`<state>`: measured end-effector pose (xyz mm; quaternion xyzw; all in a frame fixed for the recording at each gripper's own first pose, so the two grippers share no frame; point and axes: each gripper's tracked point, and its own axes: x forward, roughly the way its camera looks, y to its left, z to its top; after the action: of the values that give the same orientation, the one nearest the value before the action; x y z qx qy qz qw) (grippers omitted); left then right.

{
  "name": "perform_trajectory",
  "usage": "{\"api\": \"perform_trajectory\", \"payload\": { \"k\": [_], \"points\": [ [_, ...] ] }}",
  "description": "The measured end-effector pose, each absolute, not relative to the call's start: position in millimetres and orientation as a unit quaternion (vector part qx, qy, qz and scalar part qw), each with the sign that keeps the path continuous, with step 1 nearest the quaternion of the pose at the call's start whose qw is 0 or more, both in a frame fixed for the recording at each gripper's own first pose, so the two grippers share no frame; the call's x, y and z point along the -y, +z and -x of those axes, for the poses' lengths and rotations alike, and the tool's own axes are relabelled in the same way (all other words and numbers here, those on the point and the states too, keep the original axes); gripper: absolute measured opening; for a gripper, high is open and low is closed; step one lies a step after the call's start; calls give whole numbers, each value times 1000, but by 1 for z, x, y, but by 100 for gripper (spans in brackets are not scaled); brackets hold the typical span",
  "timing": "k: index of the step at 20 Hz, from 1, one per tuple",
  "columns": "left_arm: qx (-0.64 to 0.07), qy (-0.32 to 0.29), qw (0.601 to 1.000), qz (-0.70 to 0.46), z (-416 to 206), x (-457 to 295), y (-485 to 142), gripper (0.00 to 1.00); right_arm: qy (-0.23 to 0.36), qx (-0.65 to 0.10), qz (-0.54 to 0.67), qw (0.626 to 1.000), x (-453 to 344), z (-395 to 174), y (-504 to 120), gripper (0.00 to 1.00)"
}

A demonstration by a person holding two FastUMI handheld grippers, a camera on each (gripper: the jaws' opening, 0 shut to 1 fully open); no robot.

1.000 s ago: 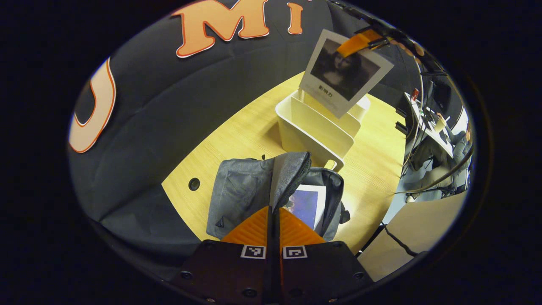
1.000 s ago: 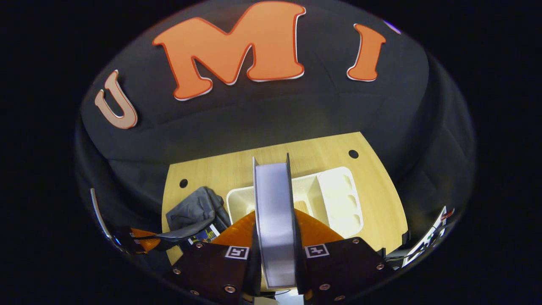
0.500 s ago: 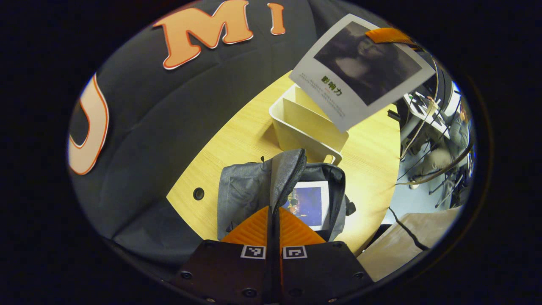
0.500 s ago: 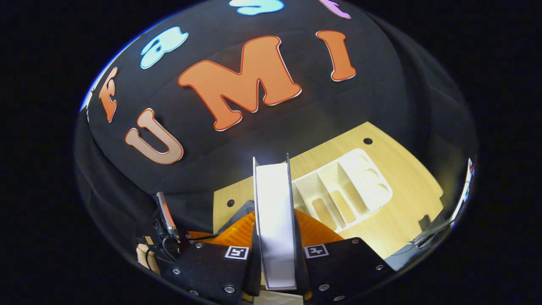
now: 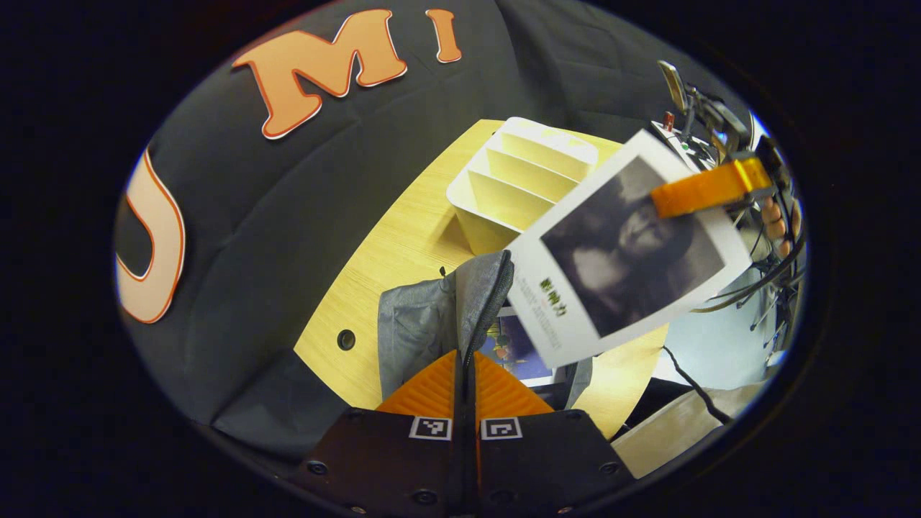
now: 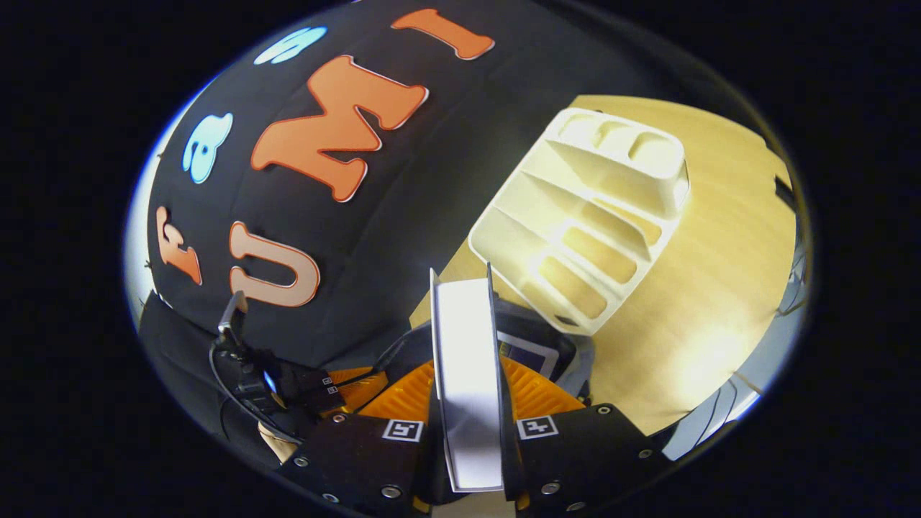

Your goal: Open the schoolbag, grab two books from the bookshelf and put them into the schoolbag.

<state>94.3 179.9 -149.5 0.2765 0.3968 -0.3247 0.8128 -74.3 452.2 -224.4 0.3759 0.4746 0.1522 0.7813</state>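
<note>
**Grey bag flap pinched up, second book over the opening**

Grey fabric sits closest to me: my left gripper (image 5: pixel 464 360) has its fingers pressed together on the edge of the schoolbag flap (image 5: pixel 483 288), lifting it upright so the bag stays open. The schoolbag (image 5: pixel 417 327) lies at the near edge of the wooden table (image 5: pixel 392 252). Inside the opening I can see a book with a blue cover (image 5: pixel 519 349) lying flat.

My right gripper (image 6: pixel 468 392) is clamped on the second book (image 6: pixel 466 360), both fingers pressing its covers, the pale page edge facing my camera. In the left gripper view that same book (image 5: pixel 619 255) hangs tilted in the air, its dark portrait cover turned toward me, its lower corner over the bag's opening and partly covering the blue book. The far fingers (image 5: pixel 709 188) grip its upper edge, with a hand (image 5: pixel 773 216) behind them.

Beyond the bag stands the cream bookshelf (image 5: pixel 514 183), just beside the bag's far end, toward the middle of the table. In the right gripper view its slots (image 6: pixel 586 230) look empty. A round hole (image 5: pixel 346 339) sits in the table near its left edge.
</note>
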Motion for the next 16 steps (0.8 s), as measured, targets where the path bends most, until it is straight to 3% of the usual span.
{"api": "perform_trajectory", "payload": {
  "k": [8,16],
  "points": [
    [-388,-320,814,-290,-91,-169,-137,1,129,-500,-448,730,-512,70,-301,33],
    [-369,-346,803,-316,-80,-142,-131,1,103,-475,-500,717,-561,51,-341,33]
  ]
}}
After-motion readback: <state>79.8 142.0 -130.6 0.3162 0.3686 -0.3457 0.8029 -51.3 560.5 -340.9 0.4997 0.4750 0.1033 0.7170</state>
